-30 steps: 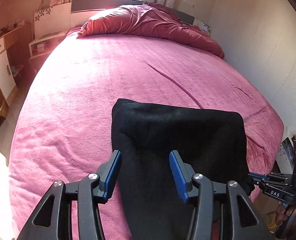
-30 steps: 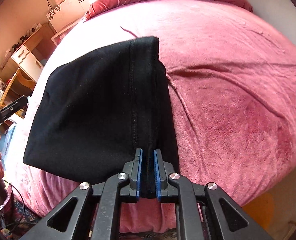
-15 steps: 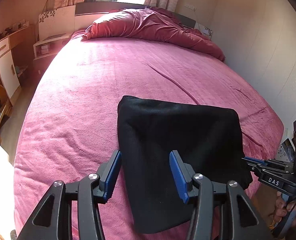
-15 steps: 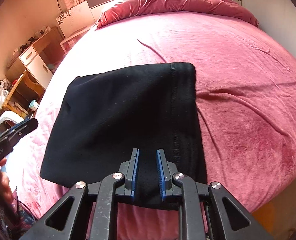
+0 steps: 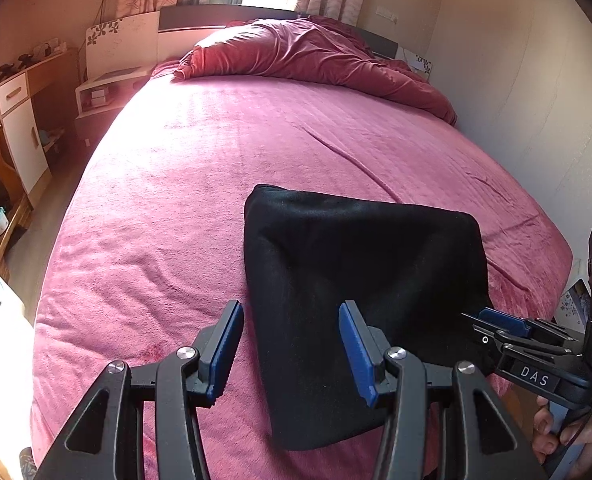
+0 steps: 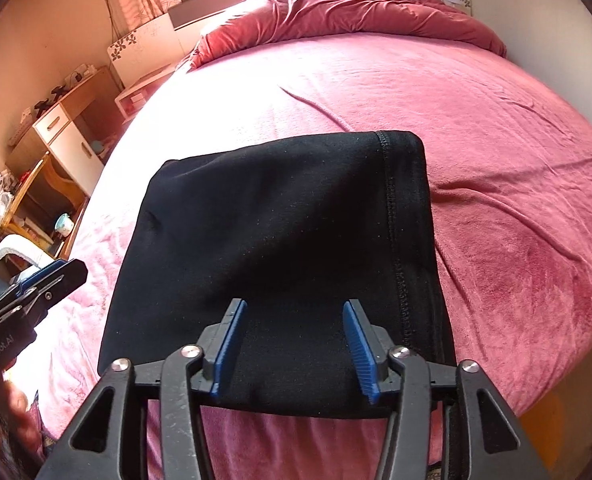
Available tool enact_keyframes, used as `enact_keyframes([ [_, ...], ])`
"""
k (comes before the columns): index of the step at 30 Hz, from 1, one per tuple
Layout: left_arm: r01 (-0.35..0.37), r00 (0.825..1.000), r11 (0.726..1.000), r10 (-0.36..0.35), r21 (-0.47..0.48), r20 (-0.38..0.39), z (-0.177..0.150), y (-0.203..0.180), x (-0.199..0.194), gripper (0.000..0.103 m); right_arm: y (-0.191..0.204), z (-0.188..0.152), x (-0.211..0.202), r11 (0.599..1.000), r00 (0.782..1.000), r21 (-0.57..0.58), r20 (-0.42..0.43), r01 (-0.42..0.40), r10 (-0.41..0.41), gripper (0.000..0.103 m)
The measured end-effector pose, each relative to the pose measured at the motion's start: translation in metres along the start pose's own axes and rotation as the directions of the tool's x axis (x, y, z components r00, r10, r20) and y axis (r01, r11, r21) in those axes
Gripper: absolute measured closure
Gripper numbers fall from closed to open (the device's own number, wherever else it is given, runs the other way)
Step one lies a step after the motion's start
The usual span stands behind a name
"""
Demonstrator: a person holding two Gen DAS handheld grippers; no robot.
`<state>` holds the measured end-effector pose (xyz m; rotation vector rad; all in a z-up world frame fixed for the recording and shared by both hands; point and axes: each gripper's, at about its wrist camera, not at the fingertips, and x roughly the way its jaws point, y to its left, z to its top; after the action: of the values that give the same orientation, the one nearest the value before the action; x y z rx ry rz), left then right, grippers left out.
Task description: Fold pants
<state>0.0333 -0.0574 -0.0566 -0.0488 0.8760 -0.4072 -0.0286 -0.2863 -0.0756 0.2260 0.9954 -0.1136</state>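
1. I see the folded black fabric pants (image 6: 280,248) lying flat as a compact rectangle on the bed with the pink fleece blanket (image 5: 184,184), near its foot edge.
2. My left hand-held gripper (image 5: 292,346) has its blue-padded jaws spread wide; they hover over the left edge of the pants, pinching nothing.
3. My right hand-held gripper (image 6: 294,344) has just been opening its jaws. They now stand apart above the near edge of the pants, and the pads press on no cloth.
4. A stitched seam runs along the right side of the pants in the right wrist view.
5. A crumpled dark red quilt (image 5: 316,60) lies heaped at the head of the bed.
6. A wooden desk with white drawers (image 6: 64,136) stands beside the bed on the left.
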Motion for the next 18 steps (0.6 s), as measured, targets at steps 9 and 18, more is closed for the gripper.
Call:
enact_keyframes([
  [9, -0.015, 0.999, 0.999, 0.016, -0.032, 0.040, -0.005, 0.006, -0.017, 0.052, -0.009, -0.006, -0.017, 0.998, 0.999, 0.056, 0.042, -0.027, 0.025, 0.038],
  [18, 0.203, 0.977, 0.972, -0.209, -0.116, -0.041, -0.011, 0.038, 0.003, 0.052, -0.090, 0.011, -0.003, 0.980, 0.996, 0.174, 0.003, -0.093, 0.094, 0.014],
])
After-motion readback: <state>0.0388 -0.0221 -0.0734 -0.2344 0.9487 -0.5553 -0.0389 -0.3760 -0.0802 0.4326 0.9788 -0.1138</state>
